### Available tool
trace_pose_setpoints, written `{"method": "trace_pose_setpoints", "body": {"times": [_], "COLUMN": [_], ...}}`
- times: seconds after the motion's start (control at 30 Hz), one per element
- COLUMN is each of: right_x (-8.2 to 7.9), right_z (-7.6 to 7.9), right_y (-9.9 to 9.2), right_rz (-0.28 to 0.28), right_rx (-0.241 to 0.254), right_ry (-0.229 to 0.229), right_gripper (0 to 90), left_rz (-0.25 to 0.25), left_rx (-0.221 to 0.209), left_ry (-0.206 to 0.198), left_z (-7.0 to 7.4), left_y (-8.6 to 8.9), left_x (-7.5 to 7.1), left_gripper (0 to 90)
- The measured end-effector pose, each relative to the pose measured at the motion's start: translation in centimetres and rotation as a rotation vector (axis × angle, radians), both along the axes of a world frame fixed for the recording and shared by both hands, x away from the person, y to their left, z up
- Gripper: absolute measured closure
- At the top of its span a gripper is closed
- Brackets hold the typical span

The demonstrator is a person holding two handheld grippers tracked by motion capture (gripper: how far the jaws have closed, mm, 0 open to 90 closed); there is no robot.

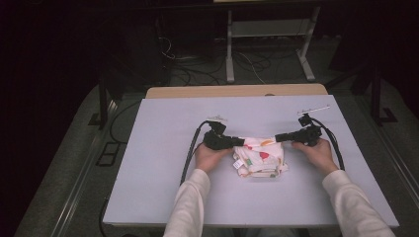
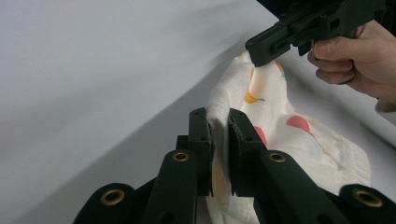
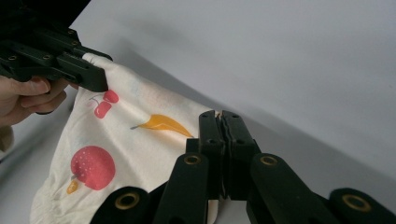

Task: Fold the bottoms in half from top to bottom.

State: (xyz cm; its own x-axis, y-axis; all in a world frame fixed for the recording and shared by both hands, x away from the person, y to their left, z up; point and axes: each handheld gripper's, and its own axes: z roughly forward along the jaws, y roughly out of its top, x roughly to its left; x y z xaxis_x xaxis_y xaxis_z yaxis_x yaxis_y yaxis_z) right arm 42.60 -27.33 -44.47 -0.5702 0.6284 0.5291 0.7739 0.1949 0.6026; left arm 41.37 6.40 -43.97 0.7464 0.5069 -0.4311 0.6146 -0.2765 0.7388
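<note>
Left gripper (image 2: 219, 135) and right gripper (image 3: 221, 128) each pinching an upper corner of fruit-print cloth (image 1: 259, 157).

Soft cotton cloth (image 1: 259, 157) — matt table (image 1: 163, 148).

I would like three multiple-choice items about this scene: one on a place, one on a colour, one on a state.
1. Where does the printed cloth lie?
A. between the two hands on the table
B. on the floor
C. at the table's far edge

2. What colour is the cloth's ground?
A. black
B. cream white
C. green

3. How are the left gripper and right gripper?
A. both wide open
B. one lying on the table
C. both shut on cloth

Key: 1 A, the high view shows it there; 2 B, fruit prints lie on pale fabric; 3 C, fabric sits pinched between each pair of fingers.
</note>
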Motion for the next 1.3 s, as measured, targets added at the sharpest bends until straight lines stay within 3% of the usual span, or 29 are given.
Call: {"method": "trace_pose_setpoints", "body": {"times": [0.6, 1.07, 1.3], "right_x": [1.6, 3.3, 4.5], "right_z": [1.2, 1.7, 1.5], "right_y": [3.3, 4.5, 5.2], "right_rz": [-0.001, -0.026, -0.047], "right_rx": [-0.019, -0.043, -0.052], "right_ry": [-0.049, -0.084, -0.089], "right_gripper": [86.7, 86.6, 86.5], "left_rz": [0.033, 0.083, 0.111], "left_rx": [0.026, 0.017, 0.037], "left_ry": [-0.040, -0.083, -0.095], "left_z": [1.4, 1.2, 1.0], "left_y": [2.7, 3.5, 3.6], "left_x": [1.4, 3.3, 4.1], "left_gripper": [80.5, 80.5, 80.5]}}
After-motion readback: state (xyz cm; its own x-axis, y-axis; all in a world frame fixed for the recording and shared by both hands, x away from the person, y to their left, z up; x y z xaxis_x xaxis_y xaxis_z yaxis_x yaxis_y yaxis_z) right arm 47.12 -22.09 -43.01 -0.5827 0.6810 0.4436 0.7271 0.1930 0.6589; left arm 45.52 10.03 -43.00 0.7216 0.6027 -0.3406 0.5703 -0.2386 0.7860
